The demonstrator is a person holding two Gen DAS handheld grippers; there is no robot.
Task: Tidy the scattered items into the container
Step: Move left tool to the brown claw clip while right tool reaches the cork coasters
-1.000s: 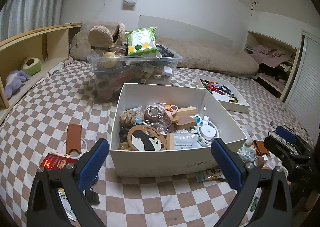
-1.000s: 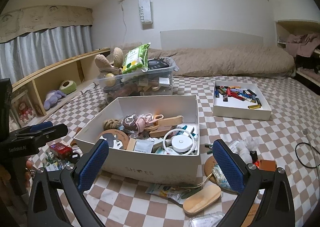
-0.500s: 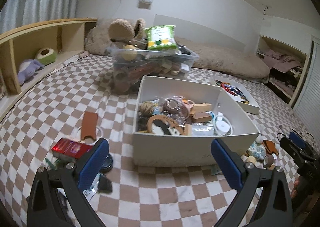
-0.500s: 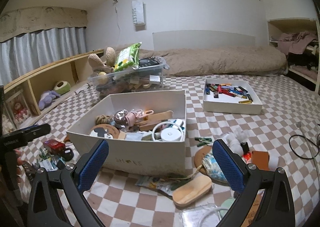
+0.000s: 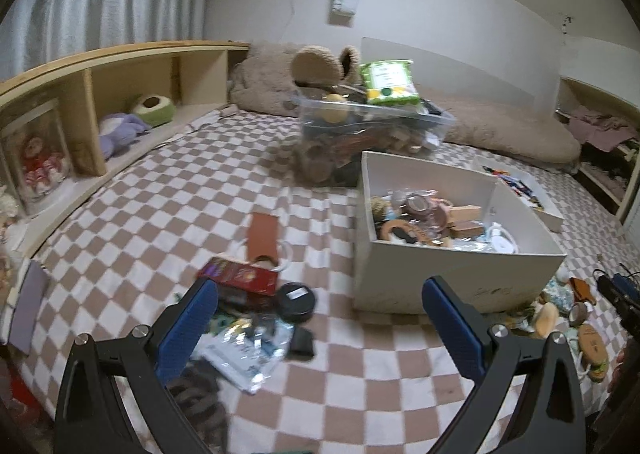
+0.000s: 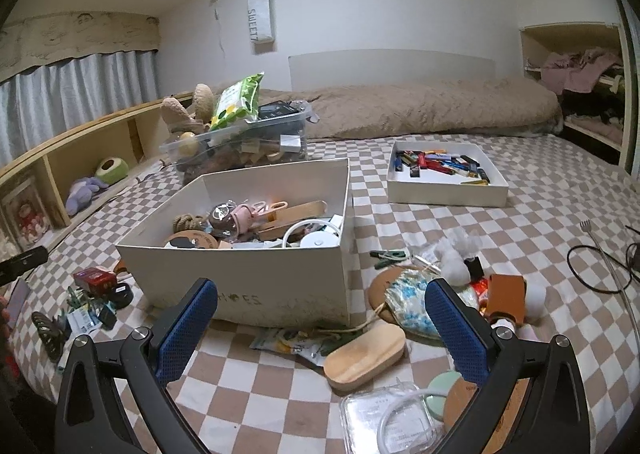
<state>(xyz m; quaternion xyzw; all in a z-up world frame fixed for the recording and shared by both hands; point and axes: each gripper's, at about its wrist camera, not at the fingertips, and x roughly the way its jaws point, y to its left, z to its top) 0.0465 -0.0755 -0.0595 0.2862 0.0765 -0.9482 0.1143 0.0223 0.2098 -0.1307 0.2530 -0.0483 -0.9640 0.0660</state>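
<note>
A white shoe box [image 5: 460, 278] [image 6: 256, 286] half full of small items sits on the checkered bedspread. Left of it lies a scatter: a red packet [image 5: 240, 274], a black round tin [image 5: 295, 297], a brown leather strap [image 5: 262, 238] and a foil packet [image 5: 244, 350]. My left gripper [image 5: 320, 328] hovers open above this pile, holding nothing. On the box's right lie a wooden block [image 6: 364, 354], a blue-patterned pouch [image 6: 412, 302], a brown leather piece [image 6: 506, 296] and a clear plastic packet [image 6: 388, 418]. My right gripper [image 6: 320, 328] is open and empty above them.
A clear bin [image 5: 372, 134] heaped with toys stands behind the box. A shallow white tray [image 6: 444, 178] of small coloured items sits at the back right. A wooden shelf [image 5: 80, 118] runs along the left. A black cable [image 6: 600, 270] lies at the far right.
The left gripper has swung left, so the pile beside the box now sits between its fingers. The right gripper has drifted right and lower toward the items right of the box. Both stay open.
</note>
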